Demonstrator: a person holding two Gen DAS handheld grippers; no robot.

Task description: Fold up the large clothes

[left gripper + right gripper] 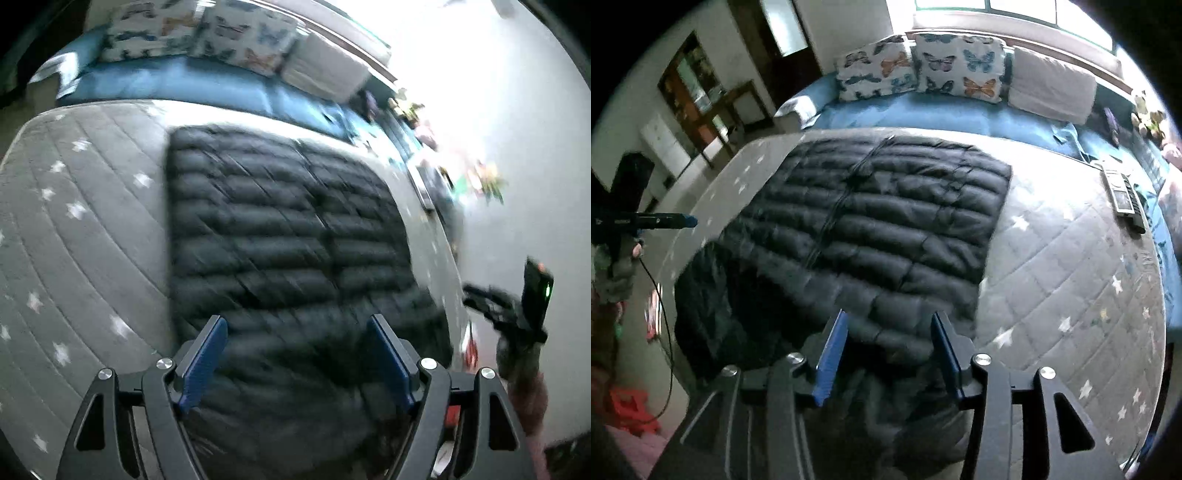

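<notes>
Grey quilted bed cover point(1071, 280) with small white stars fills the middle of both views, and behind it, in the upper part of the frame, lie a blue sheet point(923, 114), two butterfly pillows point(923, 66) and a plain white pillow point(1052, 85). On the cover a black puffer jacket point(871, 229) is spread flat as a rough rectangle; its surface is shiny and stitched in horizontal padded bands, with a zipper line down the centre. Its near end is bunched and darker, and at the lower left of the right wrist view it hangs over the bed edge. The left tool point(297, 363) hovers above this near end with its blue pads wide apart and nothing between them. The right tool point(888, 356) is also spread open over the crumpled near end, gripping nothing. A flat grey device point(1123, 195) lies on the cover at the right edge.
</notes>
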